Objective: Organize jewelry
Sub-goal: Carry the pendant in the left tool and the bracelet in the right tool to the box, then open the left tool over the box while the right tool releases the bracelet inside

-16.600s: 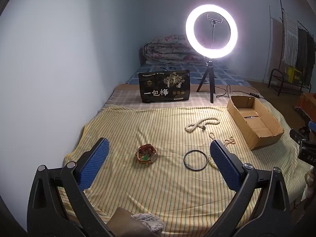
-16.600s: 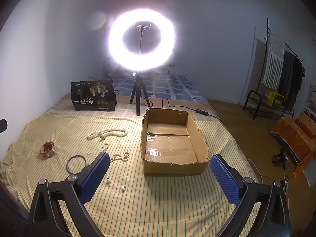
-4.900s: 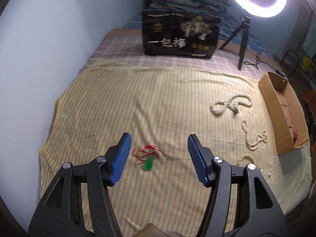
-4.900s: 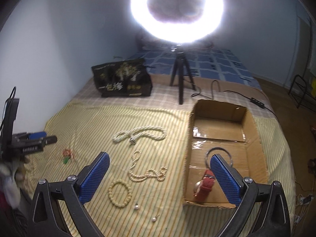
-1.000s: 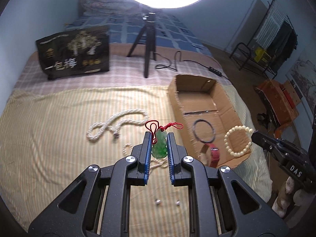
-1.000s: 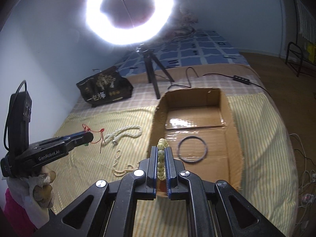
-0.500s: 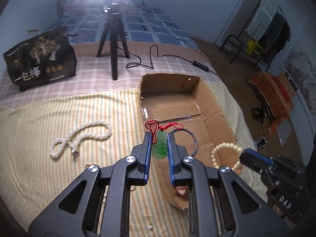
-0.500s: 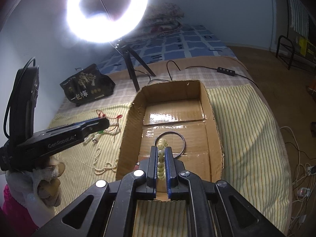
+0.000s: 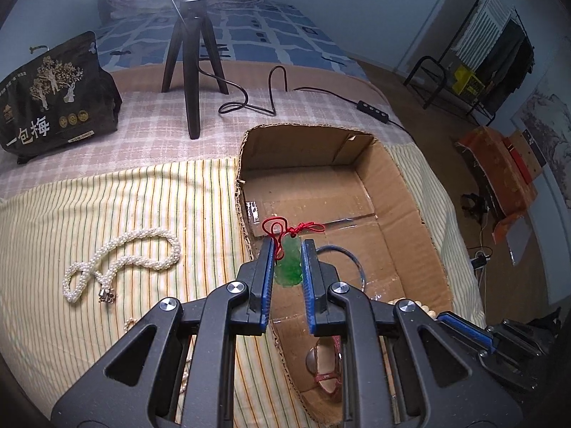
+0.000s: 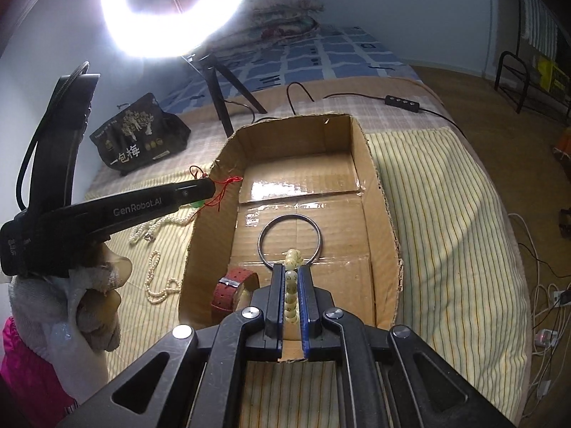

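1. Two pieces already lie in the cardboard box (image 10: 383, 192): a dark bangle (image 10: 289, 239) and a red-strapped watch (image 10: 228, 290).
2. My left gripper (image 9: 288, 267) clamps the green pendant (image 9: 289, 265) over the box's edge.
3. My right gripper (image 10: 292, 285) pinches the bead bracelet (image 10: 292, 278) above the box.
4. Pearl necklaces (image 9: 117, 267) remain on the bedspread, I judge.

left tool (image 9: 288, 246): black, blue pads, silver screws | "GenRobot.AI" lettering | pale knit glove (image 10: 89, 285)
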{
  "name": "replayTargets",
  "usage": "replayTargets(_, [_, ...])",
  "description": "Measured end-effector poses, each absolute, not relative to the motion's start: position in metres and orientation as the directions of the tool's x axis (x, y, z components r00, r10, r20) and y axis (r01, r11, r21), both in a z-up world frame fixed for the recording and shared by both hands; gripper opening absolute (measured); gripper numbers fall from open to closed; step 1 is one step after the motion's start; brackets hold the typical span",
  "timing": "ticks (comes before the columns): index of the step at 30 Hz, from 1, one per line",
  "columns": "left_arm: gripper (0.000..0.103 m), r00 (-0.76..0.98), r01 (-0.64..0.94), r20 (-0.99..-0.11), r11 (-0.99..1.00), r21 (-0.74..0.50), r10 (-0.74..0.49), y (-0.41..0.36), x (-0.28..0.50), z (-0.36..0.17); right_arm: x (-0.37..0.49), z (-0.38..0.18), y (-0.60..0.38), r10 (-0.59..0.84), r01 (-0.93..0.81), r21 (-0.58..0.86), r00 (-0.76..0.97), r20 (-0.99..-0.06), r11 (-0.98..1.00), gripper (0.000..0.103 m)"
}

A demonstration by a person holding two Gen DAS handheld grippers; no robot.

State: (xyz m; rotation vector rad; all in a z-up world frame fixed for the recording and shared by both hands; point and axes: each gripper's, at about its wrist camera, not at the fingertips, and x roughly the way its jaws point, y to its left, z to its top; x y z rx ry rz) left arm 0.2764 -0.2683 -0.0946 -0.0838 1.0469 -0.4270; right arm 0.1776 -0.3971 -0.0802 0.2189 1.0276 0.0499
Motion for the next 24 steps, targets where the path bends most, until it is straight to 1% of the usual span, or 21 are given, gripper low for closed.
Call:
replayTargets(10, [0.013, 0.434, 0.333, -0.82, 0.912, -0.239, -0.373, -0.276, 0.272, -0.092, 0.181, -0.084, -0.393, 0.145, 0.058, 0.201, 0.505, -0.851, 0.978, 0.005])
replayTargets(11, [0.013, 0.438, 0.333, -0.82, 0.914, -0.234, -0.369, -0.276, 0.271, -0.092, 0.181, -0.085, -0.393, 0.143, 0.058, 0.198, 0.504, -0.852, 0.979, 0.008])
replayTargets(12, [0.013, 0.437, 0.334, -0.821, 0.914, -0.232, -0.368, -0.276, 0.271, -0.092, 0.18, -0.085, -0.393, 0.137, 0.06, 0.193, 0.503, -0.853, 0.979, 0.018])
replayTargets(14, [0.014, 0.44, 0.33, -0.821, 0.916, -0.228, -0.363, -0.275, 0.271, -0.091, 0.18, -0.083, -0.393, 0.124, 0.066, 0.183, 0.51, -0.851, 0.981, 0.028])
replayTargets(16, [0.014, 0.444, 0.327, -0.82, 0.917, -0.227, -0.361, -0.273, 0.271, -0.089, 0.179, -0.082, -0.394, 0.115, 0.072, 0.175, 0.512, -0.852, 0.982, 0.03])
replayTargets(17, [0.015, 0.448, 0.326, -0.819, 0.918, -0.224, -0.358, -0.273, 0.27, -0.088, 0.178, -0.081, -0.394, 0.112, 0.074, 0.174, 0.512, -0.852, 0.982, 0.033])
replayTargets(18, [0.016, 0.45, 0.327, -0.819, 0.919, -0.221, -0.357, -0.272, 0.27, -0.087, 0.178, -0.08, -0.394, 0.106, 0.077, 0.169, 0.512, -0.852, 0.983, 0.041])
replayTargets(20, [0.018, 0.455, 0.329, -0.818, 0.92, -0.213, -0.352, -0.27, 0.269, -0.085, 0.177, -0.078, -0.393, 0.092, 0.08, 0.156, 0.518, -0.85, 0.984, 0.051])
replayTargets(24, [0.018, 0.46, 0.331, -0.817, 0.921, -0.205, -0.347, -0.267, 0.265, -0.081, 0.175, -0.074, -0.39, 0.085, 0.074, 0.145, 0.525, -0.847, 0.987, 0.051])
